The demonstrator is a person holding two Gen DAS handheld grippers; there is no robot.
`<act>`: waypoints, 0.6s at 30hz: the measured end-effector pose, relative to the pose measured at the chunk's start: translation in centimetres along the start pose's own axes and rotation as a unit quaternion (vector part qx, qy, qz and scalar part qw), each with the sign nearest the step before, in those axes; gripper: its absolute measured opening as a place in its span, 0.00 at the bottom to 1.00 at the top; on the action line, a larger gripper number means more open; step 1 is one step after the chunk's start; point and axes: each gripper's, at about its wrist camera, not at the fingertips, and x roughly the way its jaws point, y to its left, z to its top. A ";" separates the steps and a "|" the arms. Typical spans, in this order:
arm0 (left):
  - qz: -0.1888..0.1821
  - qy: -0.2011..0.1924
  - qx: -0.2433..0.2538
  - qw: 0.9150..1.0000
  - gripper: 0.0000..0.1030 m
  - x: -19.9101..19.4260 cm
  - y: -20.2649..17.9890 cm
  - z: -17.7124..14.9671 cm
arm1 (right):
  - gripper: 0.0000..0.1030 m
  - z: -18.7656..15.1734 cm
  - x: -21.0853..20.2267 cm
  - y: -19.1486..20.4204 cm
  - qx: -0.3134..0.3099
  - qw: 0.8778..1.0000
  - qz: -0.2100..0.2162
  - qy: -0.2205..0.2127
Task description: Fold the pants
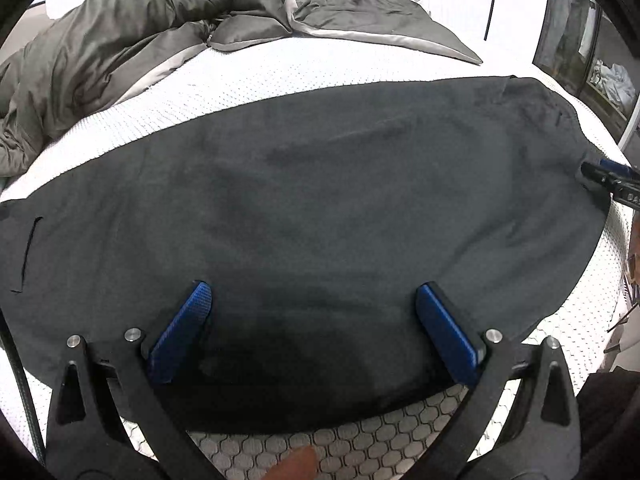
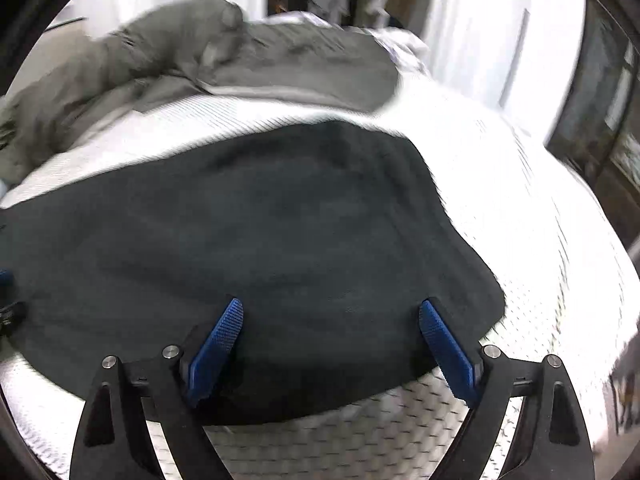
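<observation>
Bedroom at home: white mattress (image 1: 280, 76), rumpled grey duvet (image 1: 120, 32), white curtains (image 2: 472, 20).

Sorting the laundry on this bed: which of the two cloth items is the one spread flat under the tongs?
The dark pants, lying flat on the white mattress beneath both open tongs. The olive-grey blanket is bunched up further back.

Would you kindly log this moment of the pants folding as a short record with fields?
garment: dark pants, spread flat, already doubled lengthwise
surface: white mattress with a dotted cover
left gripper: open, over the near edge of the pants, holding nothing
right gripper: open, over the near edge at the pants' right end, holding nothing
background: grey-green duvet bunched at the far side of the mattress
image quality: right wrist view blurred
</observation>
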 end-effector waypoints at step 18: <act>-0.017 -0.004 0.017 1.000 0.99 2.8 -3.6 4.8 | 0.89 0.9 3.5 11.6 -0.106 0.991 0.069 0.043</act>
